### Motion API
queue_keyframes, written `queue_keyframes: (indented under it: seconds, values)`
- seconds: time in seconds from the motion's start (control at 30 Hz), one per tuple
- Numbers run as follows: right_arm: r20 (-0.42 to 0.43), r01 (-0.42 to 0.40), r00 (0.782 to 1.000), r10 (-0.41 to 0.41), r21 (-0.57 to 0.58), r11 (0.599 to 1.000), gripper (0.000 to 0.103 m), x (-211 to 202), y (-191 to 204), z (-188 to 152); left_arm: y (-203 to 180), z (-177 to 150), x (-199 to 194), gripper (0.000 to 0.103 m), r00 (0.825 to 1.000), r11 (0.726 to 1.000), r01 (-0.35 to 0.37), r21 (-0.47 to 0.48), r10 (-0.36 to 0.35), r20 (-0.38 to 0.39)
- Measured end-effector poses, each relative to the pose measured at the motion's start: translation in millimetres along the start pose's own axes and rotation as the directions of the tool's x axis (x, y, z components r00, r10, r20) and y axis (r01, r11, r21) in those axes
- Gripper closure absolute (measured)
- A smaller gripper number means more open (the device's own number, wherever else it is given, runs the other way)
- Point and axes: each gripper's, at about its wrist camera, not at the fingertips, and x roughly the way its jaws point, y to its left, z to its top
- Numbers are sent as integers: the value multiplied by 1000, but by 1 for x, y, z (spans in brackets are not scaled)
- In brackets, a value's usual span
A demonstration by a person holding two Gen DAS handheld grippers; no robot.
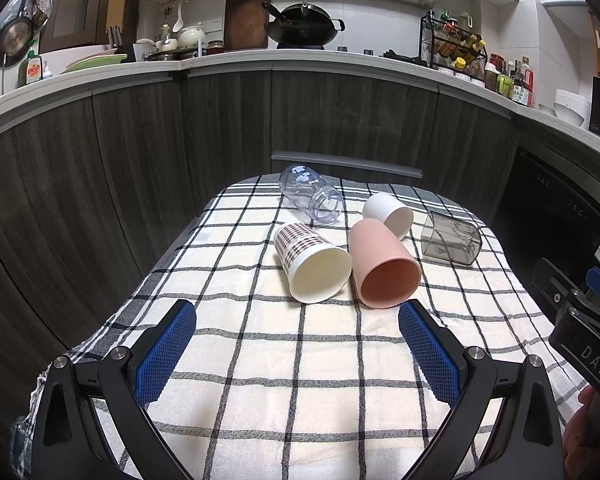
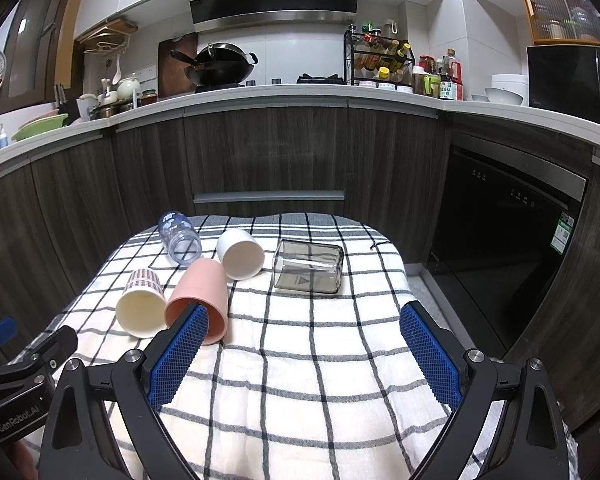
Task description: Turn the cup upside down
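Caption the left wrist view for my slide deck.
Open left gripper faces five cups lying on their sides on a checked cloth.

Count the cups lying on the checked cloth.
5, all on their sides: plaid cup front left, pink cup beside it, white cup behind, clear bottle-like cup at the back, grey square cup far right.

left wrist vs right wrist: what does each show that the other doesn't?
Left wrist only: a hanging pan on the left wall, and the right gripper at the frame's right edge.
Right wrist only: the black microwave and the wall cabinet above it.
Both: five vessels lying on their sides on the checked cloth, including the pink cup and the patterned paper cup; each view's own fingers open, holding nothing.
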Motion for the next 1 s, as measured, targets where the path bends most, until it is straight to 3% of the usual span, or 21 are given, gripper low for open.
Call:
queue_keyframes:
  seconds: [0.47, 0.77, 1.0]
  values:
    - [-6, -11, 1000, 11, 3, 1000, 6, 0, 2, 5, 3, 5, 0, 0, 1000, 999, 9, -38, -9, -8]
    - [-46, -17, 999, 17, -5, 1000, 6, 7, -1, 17, -3, 18, 1, 0, 999, 997, -45, -57, 44, -17]
    - [-123, -60, 991, 48, -102, 993, 6, 30, 2, 46, -17, 41, 9, 0, 992, 987, -123, -106, 120, -36]
